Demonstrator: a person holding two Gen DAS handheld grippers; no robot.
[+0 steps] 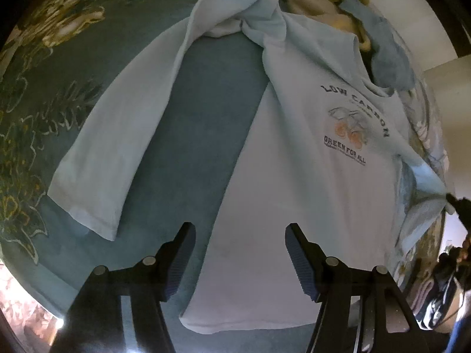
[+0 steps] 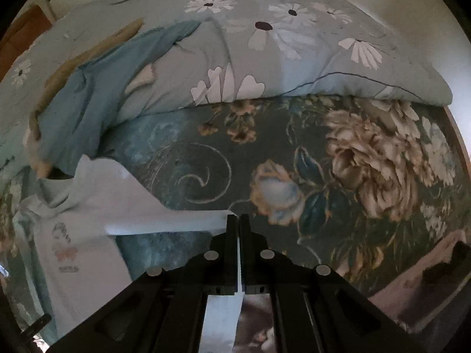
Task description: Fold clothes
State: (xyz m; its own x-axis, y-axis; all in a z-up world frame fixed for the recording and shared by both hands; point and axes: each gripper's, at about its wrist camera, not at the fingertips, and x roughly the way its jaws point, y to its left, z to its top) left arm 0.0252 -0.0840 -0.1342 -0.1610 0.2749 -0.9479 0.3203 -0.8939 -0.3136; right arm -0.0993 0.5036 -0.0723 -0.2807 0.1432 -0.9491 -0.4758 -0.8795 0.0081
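A pale blue long-sleeved shirt with the print "LOW CARBON GREEN FOR ALL" lies face up on the bed. Its left sleeve stretches out to the left. My left gripper is open and empty, just above the shirt's lower hem. My right gripper is shut on the end of the shirt's other sleeve and holds it pulled out taut from the shirt's body.
The bed has a dark teal floral sheet. A light blue daisy-print duvet is bunched at the far end. A heap of blue and tan clothes lies beyond the shirt's collar, also in the left wrist view.
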